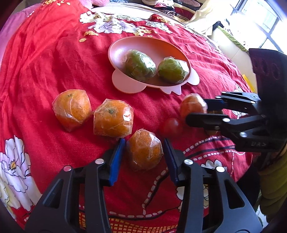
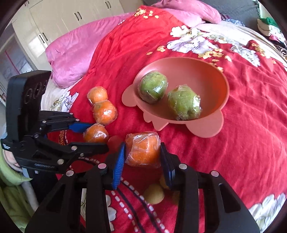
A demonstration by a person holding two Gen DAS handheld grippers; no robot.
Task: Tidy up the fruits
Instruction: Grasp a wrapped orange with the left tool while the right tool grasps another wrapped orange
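Observation:
A pink bowl (image 1: pixel 125 44) (image 2: pixel 211 75) on the red bedspread holds two plastic-wrapped green fruits (image 1: pixel 140 65) (image 2: pixel 183 104). Several wrapped oranges lie in front of it. My left gripper (image 1: pixel 144 152) (image 2: pixel 93 133) is shut on one wrapped orange (image 1: pixel 144 152) (image 2: pixel 96 133), its blue pads against both sides. My right gripper (image 2: pixel 142 154) (image 1: pixel 197 109) is shut on another wrapped orange (image 2: pixel 142 151) (image 1: pixel 192 104). Two more oranges (image 1: pixel 71 109) (image 1: pixel 113 118) lie to the left. A small red tomato (image 1: pixel 171 126) sits between the grippers.
Small yellow fruits (image 2: pixel 154 193) lie on the spread under my right gripper. A pink pillow (image 2: pixel 71 55) lies at the far left, with white cupboards (image 2: pixel 62 16) behind. Folded clothes (image 1: pixel 168 7) sit beyond the bowl. A bright window (image 1: pixel 260 23) is at the right.

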